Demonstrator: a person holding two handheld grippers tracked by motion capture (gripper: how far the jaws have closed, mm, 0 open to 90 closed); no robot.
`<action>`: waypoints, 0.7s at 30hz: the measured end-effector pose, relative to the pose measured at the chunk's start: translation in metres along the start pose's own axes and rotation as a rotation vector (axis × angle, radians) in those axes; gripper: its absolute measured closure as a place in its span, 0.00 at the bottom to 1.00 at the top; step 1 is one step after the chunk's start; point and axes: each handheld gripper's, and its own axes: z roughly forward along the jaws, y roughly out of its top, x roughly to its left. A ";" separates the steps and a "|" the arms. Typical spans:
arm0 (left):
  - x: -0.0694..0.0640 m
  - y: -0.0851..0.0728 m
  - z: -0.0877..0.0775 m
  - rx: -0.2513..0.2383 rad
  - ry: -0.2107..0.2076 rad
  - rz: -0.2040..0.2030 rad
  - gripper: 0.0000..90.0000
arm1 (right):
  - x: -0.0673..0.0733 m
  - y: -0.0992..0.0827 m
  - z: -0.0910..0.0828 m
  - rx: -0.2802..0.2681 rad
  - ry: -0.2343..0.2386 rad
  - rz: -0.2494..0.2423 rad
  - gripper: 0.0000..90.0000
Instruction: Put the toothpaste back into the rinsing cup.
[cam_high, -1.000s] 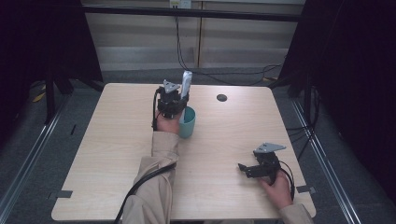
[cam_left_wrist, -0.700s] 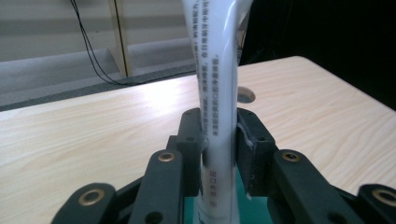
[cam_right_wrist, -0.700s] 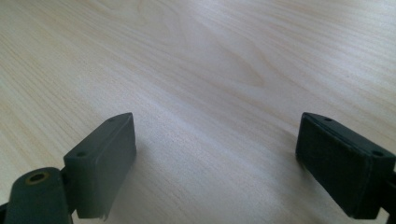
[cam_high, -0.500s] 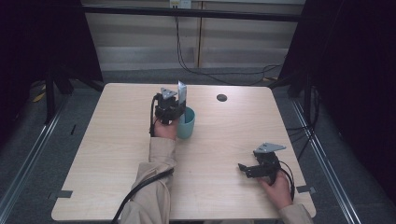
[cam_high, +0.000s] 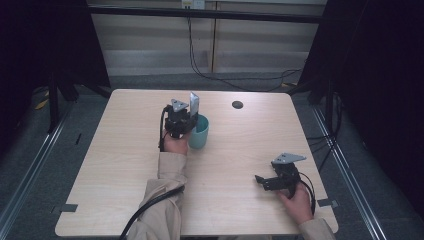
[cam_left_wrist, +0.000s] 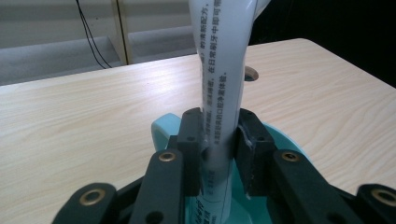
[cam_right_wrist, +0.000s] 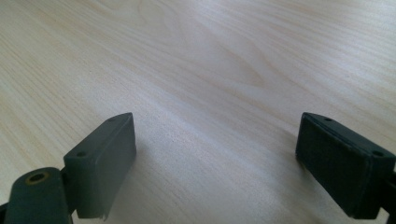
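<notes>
Two grippers are at work, and the cup (cam_high: 199, 132) serves as the landmark. Nearest the person, well to the cup's right, the right gripper (cam_high: 261, 181) rests on the table (cam_high: 110, 170) with its jaws wide apart and nothing between them. The left gripper (cam_high: 184, 111), touching the cup's left side, is clamped on the white tube (cam_left_wrist: 223, 88), which stands upright with its lower end already inside the cup. Placement looks nearly finished; letting go and drawing back remain.
</notes>
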 end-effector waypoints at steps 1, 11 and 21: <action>0.000 -0.001 -0.001 -0.002 -0.002 -0.001 0.82 | 0.000 0.000 0.000 0.000 0.001 0.000 0.13; 0.001 -0.007 -0.013 -0.003 0.000 -0.007 0.81 | 0.000 0.000 0.000 -0.001 0.000 -0.001 0.13; 0.000 -0.013 -0.019 -0.013 -0.002 -0.003 0.81 | 0.000 0.000 0.000 0.000 0.000 0.000 0.13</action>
